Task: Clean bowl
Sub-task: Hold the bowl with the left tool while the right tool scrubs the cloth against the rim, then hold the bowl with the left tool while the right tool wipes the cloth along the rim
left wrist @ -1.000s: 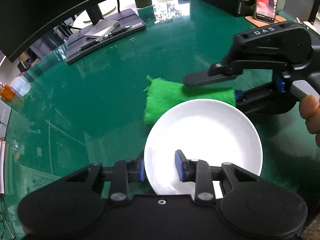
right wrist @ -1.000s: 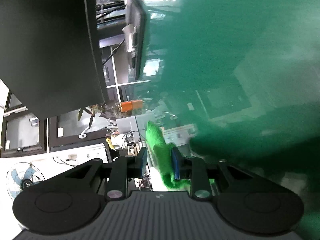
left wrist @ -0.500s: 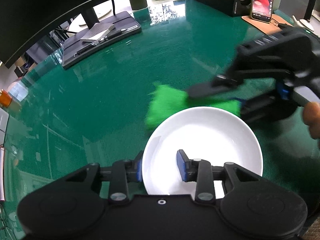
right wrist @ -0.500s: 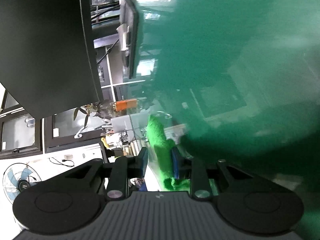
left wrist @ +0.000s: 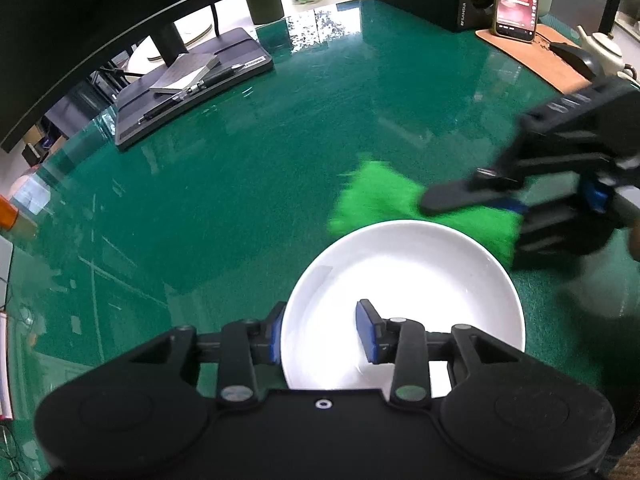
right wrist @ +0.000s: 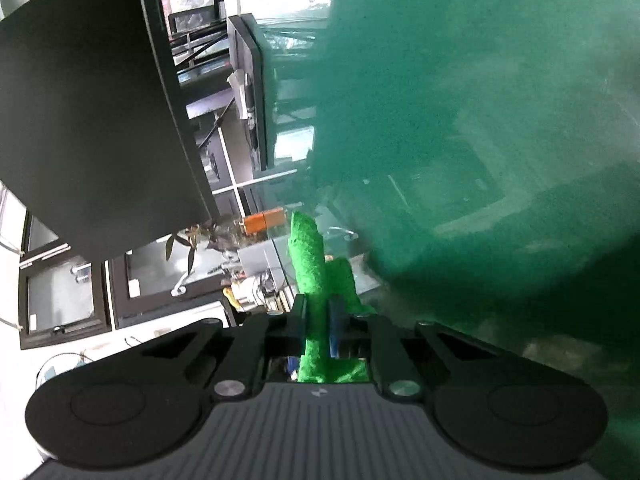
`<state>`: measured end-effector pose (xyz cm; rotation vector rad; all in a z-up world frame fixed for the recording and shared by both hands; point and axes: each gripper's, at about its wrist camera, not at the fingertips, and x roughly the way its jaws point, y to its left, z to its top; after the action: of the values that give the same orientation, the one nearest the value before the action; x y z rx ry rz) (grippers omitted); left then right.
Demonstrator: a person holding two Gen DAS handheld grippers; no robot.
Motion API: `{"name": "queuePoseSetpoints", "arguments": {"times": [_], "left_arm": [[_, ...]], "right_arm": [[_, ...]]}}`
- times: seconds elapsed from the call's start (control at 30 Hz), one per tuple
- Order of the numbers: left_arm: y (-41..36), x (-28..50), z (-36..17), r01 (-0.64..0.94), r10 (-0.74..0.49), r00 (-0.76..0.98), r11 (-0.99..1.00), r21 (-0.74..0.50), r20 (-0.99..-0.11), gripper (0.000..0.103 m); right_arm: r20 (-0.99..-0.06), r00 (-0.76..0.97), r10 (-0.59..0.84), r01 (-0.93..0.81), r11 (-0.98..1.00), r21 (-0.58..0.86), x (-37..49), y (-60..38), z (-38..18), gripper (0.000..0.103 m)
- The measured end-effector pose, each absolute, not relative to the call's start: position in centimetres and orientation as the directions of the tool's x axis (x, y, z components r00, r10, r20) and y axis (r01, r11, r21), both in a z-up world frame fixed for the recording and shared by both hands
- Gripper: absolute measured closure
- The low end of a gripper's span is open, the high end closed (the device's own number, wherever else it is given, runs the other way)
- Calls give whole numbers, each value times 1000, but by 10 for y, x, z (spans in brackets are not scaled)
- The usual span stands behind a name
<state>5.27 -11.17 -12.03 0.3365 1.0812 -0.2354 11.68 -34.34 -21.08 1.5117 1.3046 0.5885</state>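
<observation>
Left gripper (left wrist: 324,334) astride the white bowl (left wrist: 404,304) rim on the green bench (left wrist: 240,168), fingers easing apart; right gripper (right wrist: 318,322) clamped on green cloth (left wrist: 380,196) behind it, best swept inward while steadied.

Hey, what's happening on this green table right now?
A person is getting set to clean a white bowl. The left tool straddles the bowl's near rim, its jaws opening. The right tool is clamped on a green cloth, held just behind the bowl above the green table; wiping hasn't begun.
</observation>
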Motion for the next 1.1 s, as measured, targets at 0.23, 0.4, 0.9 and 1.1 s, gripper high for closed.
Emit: {"name": "queuePoseSetpoints", "arguments": {"times": [0.23, 0.4, 0.9, 1.1], "left_arm": [[-112, 54, -120, 351, -26, 456, 924, 153, -889, 66], [-113, 55, -120, 360, -27, 452, 920, 154, -892, 66], [-115, 55, -119, 365, -28, 449, 918, 155, -893, 65], [-109, 56, -110, 323, -16, 472, 934, 156, -881, 65]], "right_arm": [[-231, 277, 933, 396, 108, 912, 124, -335, -200, 93], [-246, 262, 933, 424, 118, 898, 104, -360, -202, 93], [-211, 251, 945, 360, 111, 926, 126, -332, -196, 93], [-212, 276, 937, 410, 85, 908, 105, -356, -205, 93]]}}
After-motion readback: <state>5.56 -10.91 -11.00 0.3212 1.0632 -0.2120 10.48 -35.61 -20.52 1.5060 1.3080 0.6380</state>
